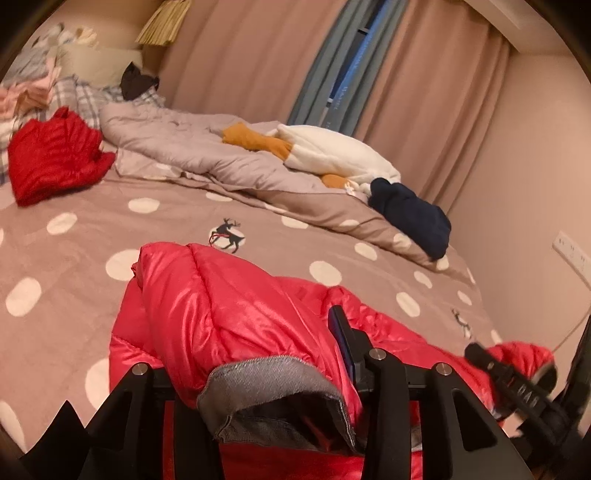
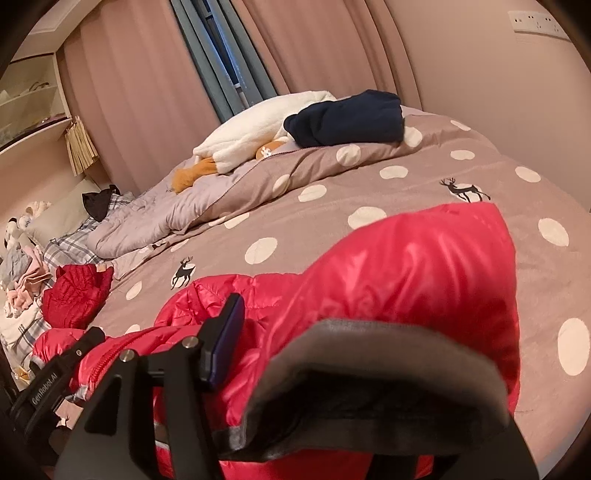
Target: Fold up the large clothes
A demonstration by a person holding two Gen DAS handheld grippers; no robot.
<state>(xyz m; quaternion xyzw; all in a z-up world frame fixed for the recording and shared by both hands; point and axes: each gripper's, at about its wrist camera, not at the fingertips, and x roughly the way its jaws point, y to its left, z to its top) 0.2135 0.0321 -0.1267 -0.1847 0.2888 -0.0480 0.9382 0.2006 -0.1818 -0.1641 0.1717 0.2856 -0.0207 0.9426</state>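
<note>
red jacket point(image 1: 229, 306) sleeve drapes over left gripper point(image 1: 258, 373).

Pink curtains point(image 1: 258, 55) behind polka-dot bed point(image 1: 74, 295); wall socket point(image 2: 535, 20); warm light.

We look along our left gripper point(image 1: 258, 373) at a shiny red puffer jacket point(image 1: 229, 306) on the dotted bedspread point(image 1: 74, 288); a sleeve with a grey cuff point(image 1: 273, 387) lies between the parted fingers, only the right finger point(image 1: 341, 336) showing its blue pad; our right gripper point(image 1: 517, 384) sits at the jacket's far edge; beyond lie a folded red garment point(image 1: 55, 155), a rumpled grey quilt point(image 1: 207, 147), a white plush toy point(image 1: 340, 151), and a navy garment point(image 1: 413, 218).
</note>
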